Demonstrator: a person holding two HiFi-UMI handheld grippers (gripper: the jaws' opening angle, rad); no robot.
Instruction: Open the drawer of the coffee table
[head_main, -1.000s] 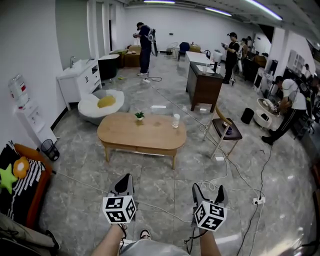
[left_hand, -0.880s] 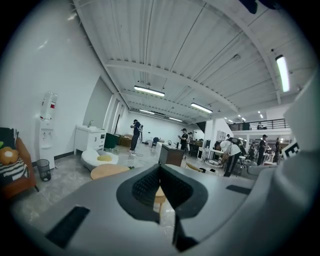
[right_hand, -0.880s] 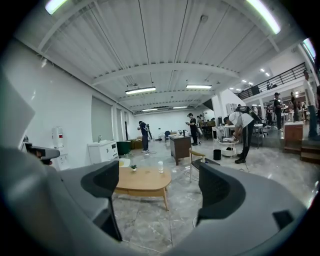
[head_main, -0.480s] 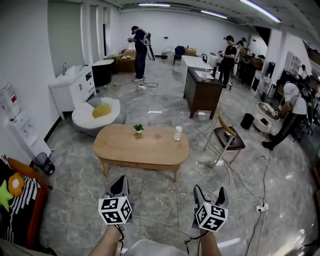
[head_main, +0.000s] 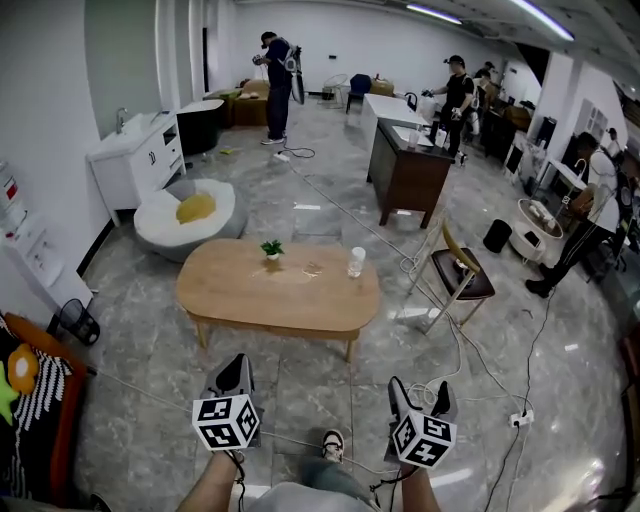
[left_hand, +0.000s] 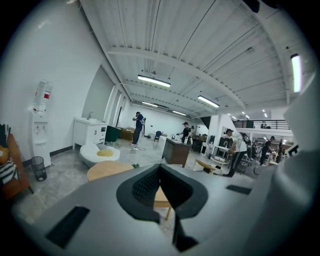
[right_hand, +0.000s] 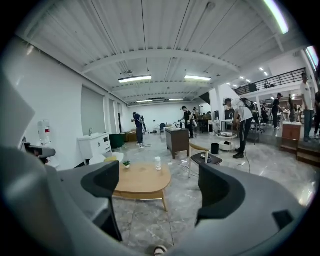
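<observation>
I carry the left gripper (head_main: 236, 366) closed and the right gripper (head_main: 416, 386) spread, both empty, since the table (head_main: 278, 288) stands well apart.

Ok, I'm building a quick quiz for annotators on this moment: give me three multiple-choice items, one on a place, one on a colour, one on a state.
1. Where does the small plant stand? A on the coffee table; B on the floor; C on the chair.
2. The coffee table's top is: A black; B light wood; C white.
3. The right gripper has its jaws: A shut on the plant; B shut empty; C apart, nothing between.
Key: A, the pot sits on the tabletop; B, the top shows tan wood; C, the right gripper view shows a clear gap.
</observation>
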